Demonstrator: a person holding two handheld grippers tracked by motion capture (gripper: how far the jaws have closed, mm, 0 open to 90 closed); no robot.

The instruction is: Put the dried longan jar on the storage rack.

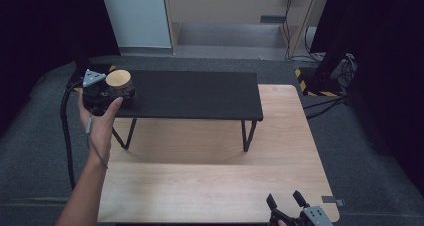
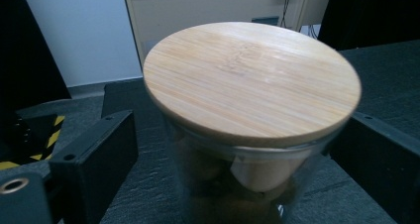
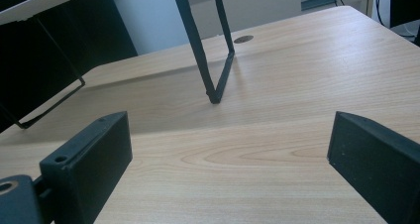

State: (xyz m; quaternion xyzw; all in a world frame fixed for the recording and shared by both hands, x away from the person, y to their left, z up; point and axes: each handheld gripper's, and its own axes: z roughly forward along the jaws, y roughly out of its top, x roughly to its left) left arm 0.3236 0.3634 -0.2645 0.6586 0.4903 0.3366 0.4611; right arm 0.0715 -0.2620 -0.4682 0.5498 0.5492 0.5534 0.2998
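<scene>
The bamboo-lidded glass jar [image 2: 250, 125], stood at the left end of the black shelf [image 1: 200, 93], is straddled by the left gripper [image 1: 107, 88] with jaws spread, so it could be knocked off if nudged, while the right gripper [image 1: 287, 201] is held agape over the wooden table [image 1: 210, 186].

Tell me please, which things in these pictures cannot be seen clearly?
- Jar contents: left gripper view, blurred behind glass under the wooden lid.
- Left gripper grip: jaws flank the jar; contact cannot be told.
- Right gripper: high view, its body is cut off by the bottom edge.
- Black shelf underside: high view, hidden by its top.
</scene>
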